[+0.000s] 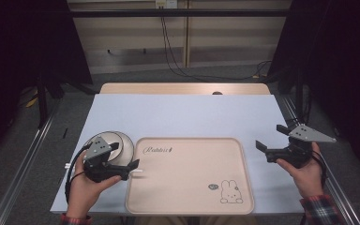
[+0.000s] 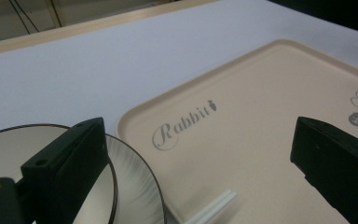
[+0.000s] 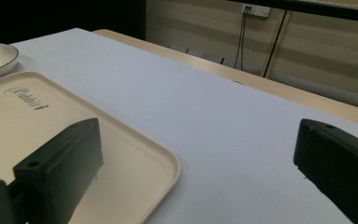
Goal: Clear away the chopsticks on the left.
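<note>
1. Plate (image 1: pixel 122 143): round, dark-rimmed, partly beneath the left gripper (image 1: pixel 124 166), touching the tray's left edge.
2. Stick (image 2: pixel 214 207): thin, white, lying across the tray's rim, between the left gripper's jaws and just below them.
3. Left gripper: jaws wide, holding nothing.
4. Tray (image 1: pixel 192 187): beige, rabbit print, between both grippers.
5. Right gripper (image 1: pixel 272 140): jaws wide, empty, just right of the tray.

High view looks down on the table; both gripper views skim low, sharing the beige tray (image 1: pixel 192 176).
</note>
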The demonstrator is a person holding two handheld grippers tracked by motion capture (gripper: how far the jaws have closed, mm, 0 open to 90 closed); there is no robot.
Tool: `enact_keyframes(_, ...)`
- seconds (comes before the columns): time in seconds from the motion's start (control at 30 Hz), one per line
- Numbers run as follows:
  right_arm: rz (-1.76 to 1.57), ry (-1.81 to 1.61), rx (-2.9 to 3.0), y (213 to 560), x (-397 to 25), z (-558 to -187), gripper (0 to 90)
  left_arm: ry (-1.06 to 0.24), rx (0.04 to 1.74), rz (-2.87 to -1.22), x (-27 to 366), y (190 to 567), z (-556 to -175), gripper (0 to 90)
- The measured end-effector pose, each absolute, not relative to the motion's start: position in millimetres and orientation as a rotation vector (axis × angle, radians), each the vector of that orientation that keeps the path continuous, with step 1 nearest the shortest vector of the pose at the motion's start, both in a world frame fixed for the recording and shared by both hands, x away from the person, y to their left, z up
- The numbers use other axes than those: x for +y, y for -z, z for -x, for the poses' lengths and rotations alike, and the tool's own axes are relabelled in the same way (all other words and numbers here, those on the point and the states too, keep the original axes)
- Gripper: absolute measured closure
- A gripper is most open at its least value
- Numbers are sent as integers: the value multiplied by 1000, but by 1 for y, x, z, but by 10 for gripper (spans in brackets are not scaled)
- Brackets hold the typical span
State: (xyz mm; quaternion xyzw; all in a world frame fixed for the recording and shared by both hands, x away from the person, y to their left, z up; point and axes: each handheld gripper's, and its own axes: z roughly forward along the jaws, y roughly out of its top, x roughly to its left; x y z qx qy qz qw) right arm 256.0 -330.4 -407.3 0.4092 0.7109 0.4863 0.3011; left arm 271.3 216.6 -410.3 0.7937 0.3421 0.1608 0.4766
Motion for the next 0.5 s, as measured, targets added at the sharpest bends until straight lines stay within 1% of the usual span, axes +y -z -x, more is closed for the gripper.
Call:
enact_keyframes(0.03,-1078,-1296,1891,407,-330,-256,6,-393,819,-1978,216,410,-273,39)
enact_keyframes(0.3,-1079,-1293,1895,407,-333,-254,7,-354,786,-2046,216,406,-279,39)
enact_keyframes(0.37,-1083,-1288,1899,409,-332,-253,7,-351,768,-2093,215,405,-280,39)
enact_keyframes(0.5,-1080,-1282,1901,409,-333,-253,7,-338,753,-2134,213,404,-283,40)
